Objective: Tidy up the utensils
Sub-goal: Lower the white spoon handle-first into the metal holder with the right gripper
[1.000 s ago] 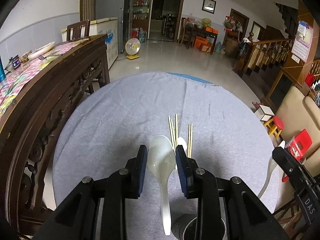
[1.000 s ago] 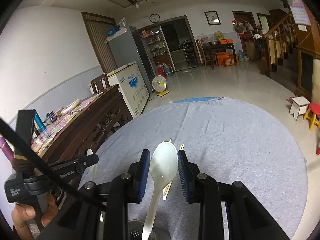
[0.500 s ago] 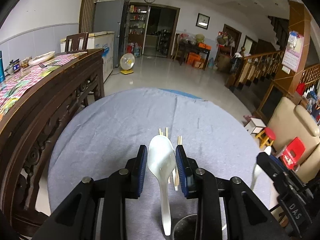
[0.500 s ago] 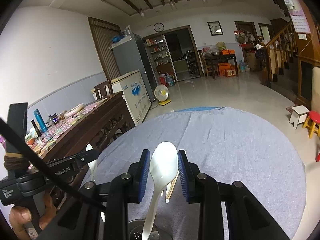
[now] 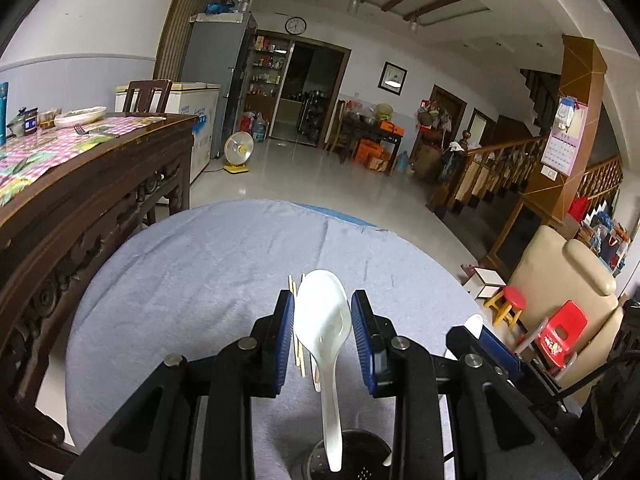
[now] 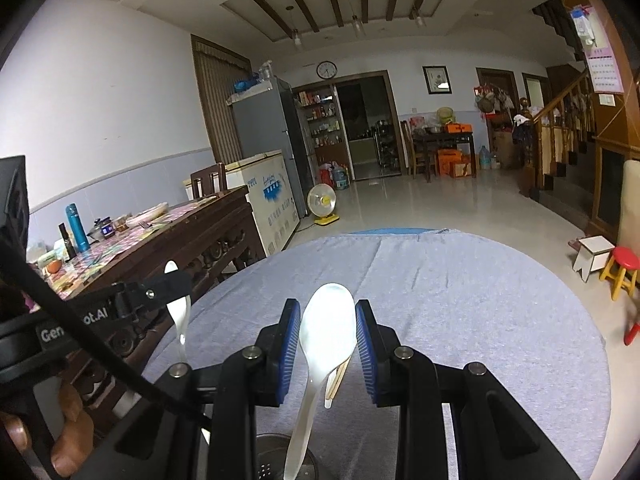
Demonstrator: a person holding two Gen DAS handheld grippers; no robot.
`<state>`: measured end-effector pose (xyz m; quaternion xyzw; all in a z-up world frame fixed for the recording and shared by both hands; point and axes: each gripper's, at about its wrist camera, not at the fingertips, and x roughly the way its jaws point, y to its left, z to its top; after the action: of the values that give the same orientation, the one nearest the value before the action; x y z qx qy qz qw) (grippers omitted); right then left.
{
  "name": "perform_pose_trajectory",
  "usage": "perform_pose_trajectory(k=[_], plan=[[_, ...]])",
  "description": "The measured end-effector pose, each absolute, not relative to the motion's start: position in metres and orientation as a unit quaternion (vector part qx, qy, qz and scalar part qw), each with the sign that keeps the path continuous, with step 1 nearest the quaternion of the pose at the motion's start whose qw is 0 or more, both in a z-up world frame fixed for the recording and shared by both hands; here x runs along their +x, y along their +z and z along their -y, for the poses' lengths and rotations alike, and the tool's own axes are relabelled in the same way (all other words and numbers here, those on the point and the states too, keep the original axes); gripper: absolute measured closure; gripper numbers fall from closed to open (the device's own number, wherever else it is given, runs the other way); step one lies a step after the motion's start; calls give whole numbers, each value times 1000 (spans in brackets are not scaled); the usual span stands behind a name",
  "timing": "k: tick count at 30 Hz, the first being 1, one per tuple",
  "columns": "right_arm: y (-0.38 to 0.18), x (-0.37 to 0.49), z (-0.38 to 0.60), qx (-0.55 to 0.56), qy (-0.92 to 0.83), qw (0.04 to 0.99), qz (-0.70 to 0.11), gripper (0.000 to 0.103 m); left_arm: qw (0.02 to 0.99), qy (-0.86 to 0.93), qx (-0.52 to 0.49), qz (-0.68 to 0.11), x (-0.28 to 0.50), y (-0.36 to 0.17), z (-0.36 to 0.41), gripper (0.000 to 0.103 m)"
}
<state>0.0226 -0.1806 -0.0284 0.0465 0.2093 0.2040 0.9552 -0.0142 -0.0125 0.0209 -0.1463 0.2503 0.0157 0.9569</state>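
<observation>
My left gripper [image 5: 323,322] is shut on a white spoon [image 5: 324,320], bowl up, handle end down in a perforated metal holder [image 5: 352,456] at the bottom edge. My right gripper [image 6: 327,330] is shut on another white spoon [image 6: 326,332], its handle reaching down to the same metal holder [image 6: 280,460]. Wooden chopsticks [image 5: 298,344] lie on the grey cloth [image 5: 200,264] behind the left spoon; they also show in the right wrist view [image 6: 338,378]. The right gripper shows at the lower right of the left view [image 5: 476,340], the left gripper at the left of the right view [image 6: 176,292].
The round table is covered by a grey cloth [image 6: 460,300]. A dark carved wooden table [image 5: 80,184] with dishes stands close on the left. A beige chair [image 5: 568,280], red stools [image 5: 516,304] and a stair rail [image 5: 500,164] are to the right.
Both grippers have tilted up and lifted, each still holding its spoon over the holder. The chopsticks now sit lower and are partly hidden behind the spoons.
</observation>
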Motion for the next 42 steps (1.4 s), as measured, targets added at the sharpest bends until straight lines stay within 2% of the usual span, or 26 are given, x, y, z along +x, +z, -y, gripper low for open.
perform_pose_trajectory(k=[16, 42], plan=[[-56, 21, 172, 32, 201, 955, -216, 73, 948, 30, -152, -279, -9, -25, 15, 73], [-76, 14, 170, 24, 205, 949, -236, 73, 947, 35, -145, -286, -12, -41, 21, 72]])
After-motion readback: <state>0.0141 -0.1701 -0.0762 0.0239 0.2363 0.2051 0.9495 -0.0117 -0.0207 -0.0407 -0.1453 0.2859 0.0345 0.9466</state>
